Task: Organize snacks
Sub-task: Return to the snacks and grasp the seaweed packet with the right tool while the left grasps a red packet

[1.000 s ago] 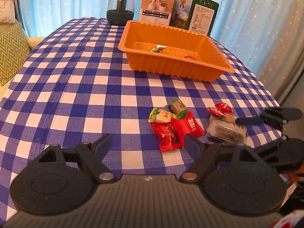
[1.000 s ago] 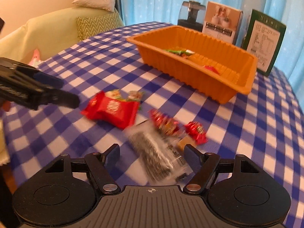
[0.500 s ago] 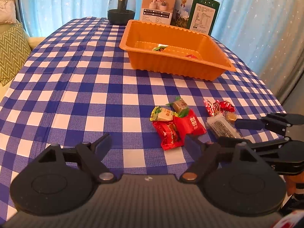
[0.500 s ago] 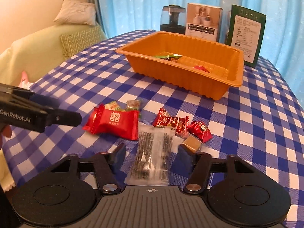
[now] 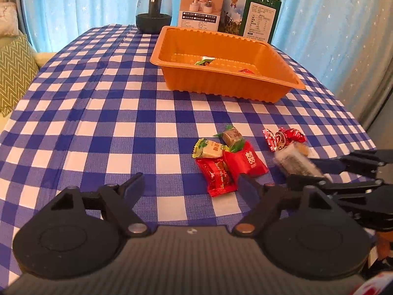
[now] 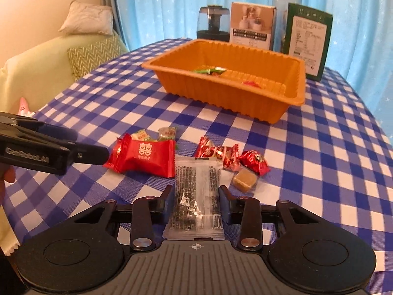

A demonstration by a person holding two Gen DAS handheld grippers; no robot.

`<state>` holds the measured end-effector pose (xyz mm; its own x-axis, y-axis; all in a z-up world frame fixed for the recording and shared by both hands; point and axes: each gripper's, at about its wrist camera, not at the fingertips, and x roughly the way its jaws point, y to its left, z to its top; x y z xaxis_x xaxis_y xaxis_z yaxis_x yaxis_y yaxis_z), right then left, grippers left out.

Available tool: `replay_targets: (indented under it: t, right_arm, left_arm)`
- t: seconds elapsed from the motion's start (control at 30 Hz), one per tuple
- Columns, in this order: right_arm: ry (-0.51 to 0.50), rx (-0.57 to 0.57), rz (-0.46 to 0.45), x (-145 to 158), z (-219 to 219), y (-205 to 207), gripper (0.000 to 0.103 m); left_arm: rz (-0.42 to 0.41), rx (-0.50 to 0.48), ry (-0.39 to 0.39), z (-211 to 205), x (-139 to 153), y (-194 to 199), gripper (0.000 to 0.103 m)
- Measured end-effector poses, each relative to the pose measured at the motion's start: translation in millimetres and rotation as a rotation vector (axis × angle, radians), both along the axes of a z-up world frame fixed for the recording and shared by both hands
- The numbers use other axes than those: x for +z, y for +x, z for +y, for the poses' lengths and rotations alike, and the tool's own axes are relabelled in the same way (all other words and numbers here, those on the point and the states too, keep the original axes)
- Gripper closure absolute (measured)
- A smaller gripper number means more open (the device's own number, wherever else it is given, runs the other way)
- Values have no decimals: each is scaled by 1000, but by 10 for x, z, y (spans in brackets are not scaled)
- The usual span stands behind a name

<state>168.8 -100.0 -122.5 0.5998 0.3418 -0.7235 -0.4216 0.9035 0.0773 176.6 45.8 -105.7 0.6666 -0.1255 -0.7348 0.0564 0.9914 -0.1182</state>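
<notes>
A second earlier the right gripper point(image 6: 195, 198) had stood with its jaws wide around a blurred clear packet; by this moment the jaws were closing and had narrowed until both pads sat against the sides of the clear sesame packet point(image 6: 196, 196), which lay lengthwise between them, its near end up against the gripper body. The packet had swung from a slant to nearly straight along the fingers. In the left wrist view it showed blurred point(image 5: 296, 163) at the tips of the right gripper point(image 5: 309, 170), at the right end of the snack pile.

The left gripper point(image 5: 189, 184) had barely changed: jaws wide, nothing between them, hovering just short of a small red packet point(image 5: 218, 174) and the red double-happiness pouch point(image 5: 246, 161). Beside those lay a green-and-white candy point(image 5: 208, 148), a brown cube candy point(image 5: 232, 136) and red foil sweets point(image 5: 282, 136) (a tan cube point(image 6: 244, 179) sat just right of the clear packet).

The snacks rested on a blue-and-white checked tablecloth point(image 5: 98, 113). Farther back stood an orange tray point(image 5: 221, 83), holding a green-wrapped sweet point(image 5: 203, 61) and a red one point(image 5: 246, 70). Behind the tray were a dark glass jar point(image 5: 153, 13), a pale box point(image 5: 201, 7) and a green box point(image 5: 253, 16), before blue curtains point(image 5: 319, 12). A pale green sofa point(image 6: 36, 73) with cushions stood to the left.
</notes>
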Motion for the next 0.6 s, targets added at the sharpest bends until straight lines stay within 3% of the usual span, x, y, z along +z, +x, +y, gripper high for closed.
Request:
replay_targets:
  t: [0.17, 0.43, 0.6]
  right_arm:
    - [15, -44, -18, 74, -80, -37, 64]
    - [41, -88, -7, 122, -216, -38, 64]
    - [53, -120, -1, 148, -286, -75, 64]
  left_arm:
    - [-47, -72, 9, -99, 23, 51, 42]
    - [-135, -314, 121, -470, 81, 229, 55]
    - [-117, -442, 210, -647, -13, 296, 59]
